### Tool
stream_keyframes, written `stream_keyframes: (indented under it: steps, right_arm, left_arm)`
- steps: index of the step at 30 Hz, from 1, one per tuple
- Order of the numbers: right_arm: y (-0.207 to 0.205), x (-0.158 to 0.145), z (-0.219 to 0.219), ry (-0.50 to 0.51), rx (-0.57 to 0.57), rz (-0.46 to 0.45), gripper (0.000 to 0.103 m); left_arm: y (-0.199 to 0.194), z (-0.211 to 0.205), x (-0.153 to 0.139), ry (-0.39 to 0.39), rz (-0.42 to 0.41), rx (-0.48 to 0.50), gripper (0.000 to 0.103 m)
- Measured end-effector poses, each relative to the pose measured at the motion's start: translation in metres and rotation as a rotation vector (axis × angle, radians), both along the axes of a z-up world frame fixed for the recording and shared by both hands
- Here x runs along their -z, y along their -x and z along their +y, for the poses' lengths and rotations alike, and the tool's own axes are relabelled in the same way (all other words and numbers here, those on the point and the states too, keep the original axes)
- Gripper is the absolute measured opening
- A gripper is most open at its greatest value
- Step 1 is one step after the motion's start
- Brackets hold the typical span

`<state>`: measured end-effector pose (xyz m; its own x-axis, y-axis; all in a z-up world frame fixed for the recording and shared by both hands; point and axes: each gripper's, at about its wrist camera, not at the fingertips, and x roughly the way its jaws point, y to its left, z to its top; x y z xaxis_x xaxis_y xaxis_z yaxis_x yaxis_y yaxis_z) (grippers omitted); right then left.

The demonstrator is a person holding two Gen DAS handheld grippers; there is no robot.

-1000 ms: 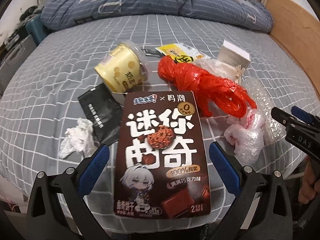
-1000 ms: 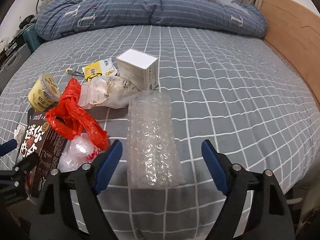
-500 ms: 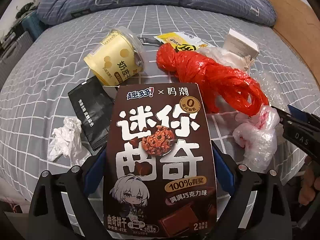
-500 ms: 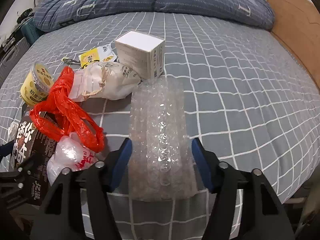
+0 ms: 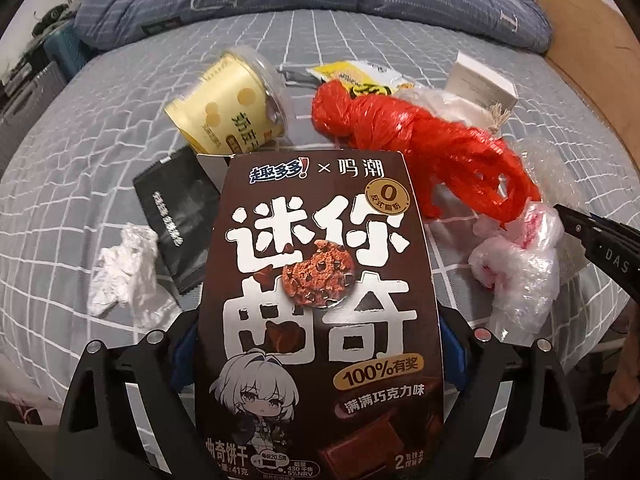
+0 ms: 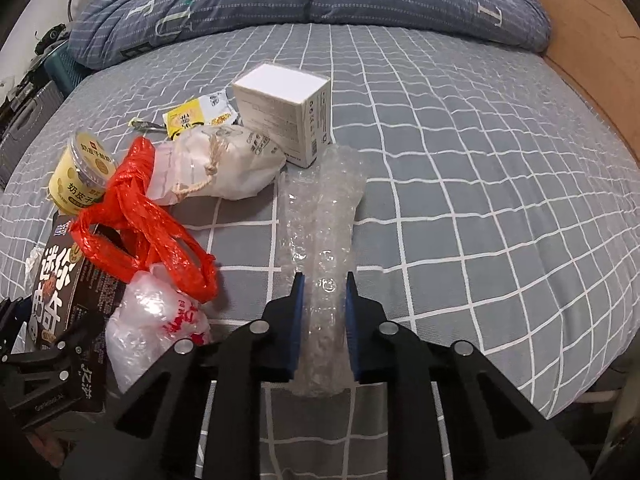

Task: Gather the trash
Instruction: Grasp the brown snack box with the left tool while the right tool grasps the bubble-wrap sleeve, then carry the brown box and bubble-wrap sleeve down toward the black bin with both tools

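- The bubble wrap (image 6: 320,240) looks feather-light, soft and springy, a little slick; taking it by the near end, as here, should hold, though the free length may flop.
- It is a clear, crinkled strip, pinched narrow at the near end, lying on the grey checked bedsheet (image 6: 480,200) just in front of the white carton (image 6: 284,120).
- The right gripper (image 6: 322,320) has just been closing and now squeezes that strip between its blue pads.
- The cookie box (image 5: 320,300) (stiff card, probably near empty) is best taken across its long edges.
- It is dark brown with big white lettering, at the near edge of the bed beside the red plastic bag (image 5: 420,148).
- The left gripper (image 5: 320,352) stands wide, its pads flanking the box; whether they press it I cannot tell.
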<state>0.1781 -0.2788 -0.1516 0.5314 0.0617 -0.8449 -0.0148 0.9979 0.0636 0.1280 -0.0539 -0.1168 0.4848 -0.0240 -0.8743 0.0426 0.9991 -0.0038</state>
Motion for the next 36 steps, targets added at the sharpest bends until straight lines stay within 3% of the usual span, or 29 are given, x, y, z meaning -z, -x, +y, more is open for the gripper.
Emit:
stream_keyframes:
  steps: [11, 17, 22, 36]
  right_arm:
    - [0.02, -0.028, 0.001, 0.01, 0.012, -0.079, 0.017]
    - [0.033, -0.042, -0.002, 0.009, 0.025, -0.118, 0.017]
    - [0.05, -0.059, -0.006, -0.023, 0.028, -0.162, 0.017]
    - [0.082, -0.097, 0.018, 0.013, -0.005, -0.269, 0.017]
  left_arm:
    - [0.009, -0.001, -0.005, 0.03, -0.08, -0.001, 0.089]
    - [0.026, 0.005, -0.023, 0.044, -0.115, 0.005, 0.089]
    - [0.032, 0.005, -0.034, 0.044, -0.135, 0.009, 0.089]
    - [0.055, 0.013, -0.053, 0.059, -0.17, 0.013, 0.089]
